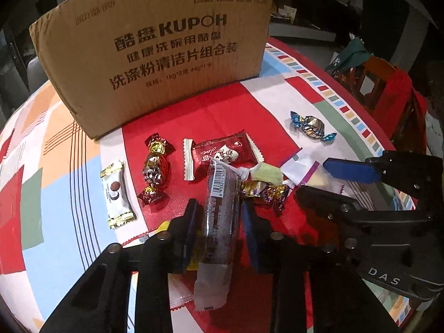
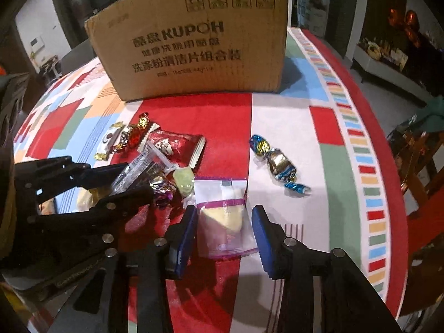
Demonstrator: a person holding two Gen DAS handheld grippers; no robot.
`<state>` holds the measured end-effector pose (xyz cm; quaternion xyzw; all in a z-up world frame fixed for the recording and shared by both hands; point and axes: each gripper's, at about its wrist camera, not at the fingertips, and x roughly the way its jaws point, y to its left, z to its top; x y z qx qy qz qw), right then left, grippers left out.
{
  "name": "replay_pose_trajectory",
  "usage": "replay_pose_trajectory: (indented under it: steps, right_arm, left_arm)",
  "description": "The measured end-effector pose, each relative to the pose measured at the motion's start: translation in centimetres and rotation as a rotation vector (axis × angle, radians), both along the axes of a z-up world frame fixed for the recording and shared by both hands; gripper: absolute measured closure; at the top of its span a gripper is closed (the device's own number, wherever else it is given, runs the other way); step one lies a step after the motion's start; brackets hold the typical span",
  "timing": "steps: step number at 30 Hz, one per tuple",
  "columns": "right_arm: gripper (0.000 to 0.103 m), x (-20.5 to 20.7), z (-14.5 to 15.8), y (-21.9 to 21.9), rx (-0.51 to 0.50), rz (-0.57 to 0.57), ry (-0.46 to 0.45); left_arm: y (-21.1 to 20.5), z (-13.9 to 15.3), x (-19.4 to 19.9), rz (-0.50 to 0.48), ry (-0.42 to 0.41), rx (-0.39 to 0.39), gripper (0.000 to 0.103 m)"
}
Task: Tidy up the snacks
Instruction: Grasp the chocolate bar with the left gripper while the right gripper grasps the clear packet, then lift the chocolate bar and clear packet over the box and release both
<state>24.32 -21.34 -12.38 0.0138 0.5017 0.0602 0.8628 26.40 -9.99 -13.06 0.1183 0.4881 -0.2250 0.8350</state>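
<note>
Snacks lie scattered on the table point(image 1: 69, 166), on its patchwork cloth in front of a cardboard box point(image 1: 155, 55). In the left wrist view, the left hand-held gripper point(image 1: 220, 222) has its blue-padded fingers on either side of a long dark biscuit pack point(image 1: 220, 211) in a clear wrapper, seemingly clamped on it. Left of it lie a white-and-gold chocolate packet point(image 1: 116, 194) and a red-and-gold foil candy point(image 1: 155, 169). Beyond the pack sits a red candy sachet point(image 1: 222, 152), with a pale green candy point(image 1: 267, 173) and a gold-purple foil candy point(image 1: 263, 191) touching the pack's right side. A blue foil candy point(image 1: 312, 126) rests well apart to the right. The right hand-held gripper point(image 1: 333, 179) reaches in from the right.

In the right wrist view, the right hand-held gripper point(image 2: 222, 231) stands spread wide around a white-and-purple pastry packet point(image 2: 224, 216); its pads are apart from the wrapper. The left hand-held gripper point(image 2: 125, 179) holds the biscuit pack point(image 2: 138, 172) at the left. The blue foil candy point(image 2: 277, 163) lies to the right, the cardboard box point(image 2: 194, 41) behind.
</note>
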Motion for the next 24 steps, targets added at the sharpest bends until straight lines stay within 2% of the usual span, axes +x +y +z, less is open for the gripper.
replay_pose_trajectory:
  steps: [3, 10, 17, 24]
  right_arm:
    - [0.061, -0.1, -0.1, 0.3, -0.018, 0.004, -0.016]
    - [0.064, -0.2, 0.4, 0.1, 0.018, -0.005, -0.028]
    - [0.064, -0.9, 3.4, -0.1, 0.036, -0.002, -0.108]
    - [0.064, -1.5, 7.5, 0.4, 0.068, 0.024, -0.201]
  left_arm:
    - [0.1, -0.1, 0.0, 0.009, -0.001, -0.005, 0.081]
    - [1.0, 0.5, -0.1, 0.058, 0.008, -0.042, 0.083]
    - [2.1, 3.0, -1.1, 0.1, -0.035, -0.088, 0.083]
    - [3.5, 7.1, -2.0, 0.136, -0.094, -0.166, 0.083]
